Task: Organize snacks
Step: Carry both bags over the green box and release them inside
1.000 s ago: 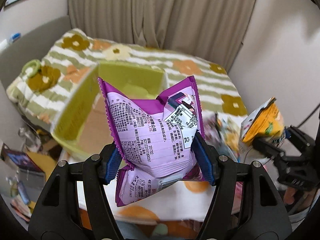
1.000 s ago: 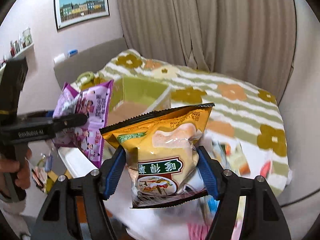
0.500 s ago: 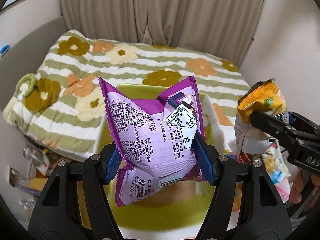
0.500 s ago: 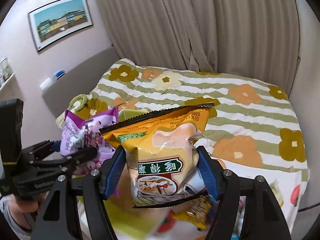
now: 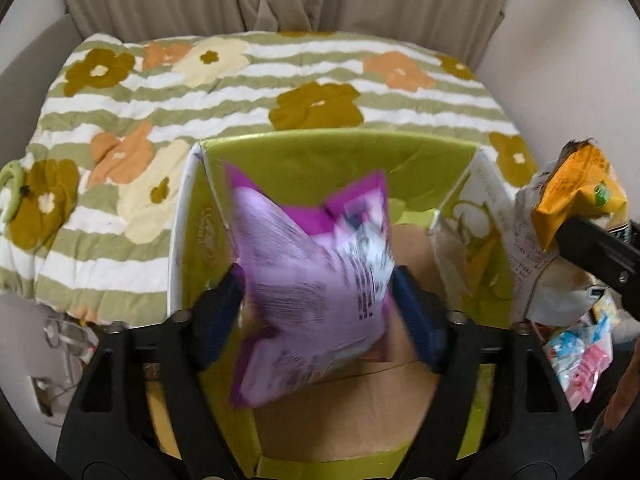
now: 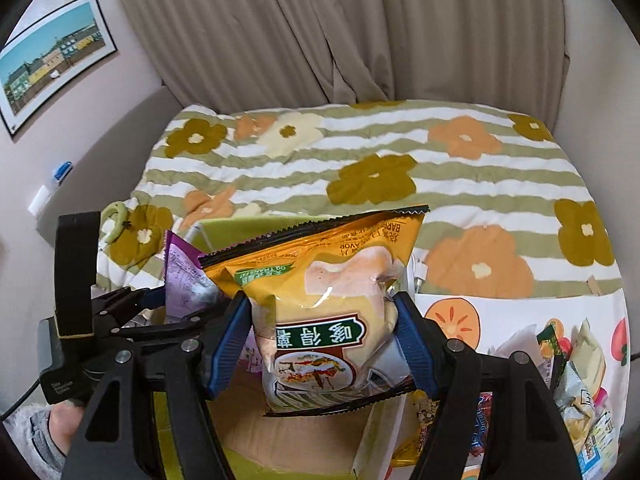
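Two snack packets hang over the green cardboard box (image 5: 340,156).
Your left gripper (image 5: 320,312) is opening, the blurred purple packet (image 5: 312,280) between its spreading pads; your right gripper (image 6: 322,344) clamps the yellow packet (image 6: 320,304) just right.

Showing purple edges and a lilac back with black print on the pouch (image 5: 312,280). Glowing lime green on the box (image 5: 340,160) walls, turning plain brown on its floor. Running green and white stripes across the quilt (image 5: 240,80), scattering brown, orange and cream flowers over them. Wearing orange-yellow on the bag (image 6: 332,300), carrying a green label with white characters and black zigzag edges. Hanging plain beige as the curtain (image 6: 320,32). Printing orange fruit on the white cloth (image 6: 500,312).
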Available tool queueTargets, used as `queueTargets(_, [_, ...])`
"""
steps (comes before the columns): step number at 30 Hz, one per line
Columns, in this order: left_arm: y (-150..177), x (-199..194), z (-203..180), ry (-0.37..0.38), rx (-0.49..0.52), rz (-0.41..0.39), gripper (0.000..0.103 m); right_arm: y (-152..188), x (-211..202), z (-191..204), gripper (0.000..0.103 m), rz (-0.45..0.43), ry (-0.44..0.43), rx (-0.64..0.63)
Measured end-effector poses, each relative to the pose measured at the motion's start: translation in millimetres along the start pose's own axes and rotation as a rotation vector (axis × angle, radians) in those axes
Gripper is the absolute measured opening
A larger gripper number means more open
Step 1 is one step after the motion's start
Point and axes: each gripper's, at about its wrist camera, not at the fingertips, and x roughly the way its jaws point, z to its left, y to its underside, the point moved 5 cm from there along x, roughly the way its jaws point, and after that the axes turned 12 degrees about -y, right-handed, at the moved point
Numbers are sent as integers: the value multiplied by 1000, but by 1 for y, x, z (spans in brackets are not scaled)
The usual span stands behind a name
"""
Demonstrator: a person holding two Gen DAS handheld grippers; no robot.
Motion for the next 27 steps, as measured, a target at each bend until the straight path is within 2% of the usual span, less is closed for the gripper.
queueTargets(2, [0,2,2,-4,-12,-9,102,-1,6,-2,66,8,1,11])
queueTargets(8, [12,-19,19,-35,-34,-32,102,-4,15,2,66,21,12,-9])
queueTargets(13, [27,-44,33,-60,-74,-54,102,-11,31,14,68,33,-28,-32])
queueTargets(18, [36,-49,42,-59,-108,-50,102,-16,56,12,68,61,-65,-10])
queueTargets(21, [39,-49,44,-92,-103,-49,102,-15,66,6,69,60,-73,12])
queueTargets(22, [40,-49,45,-96,-104,-46,102,-15,69,5,71,58,-73,16])
queueTargets(24, [43,-48,46,-95,-115,-37,102,-15,72,2,92,50,-84,27])
queueTargets(26, [47,-48,48,-98,-128,-20,102,-15,69,2,102,29,-97,34])
queueTargets(27, [50,-48,47,-97,-132,-17,102,-13,67,2,102,17,-95,35])
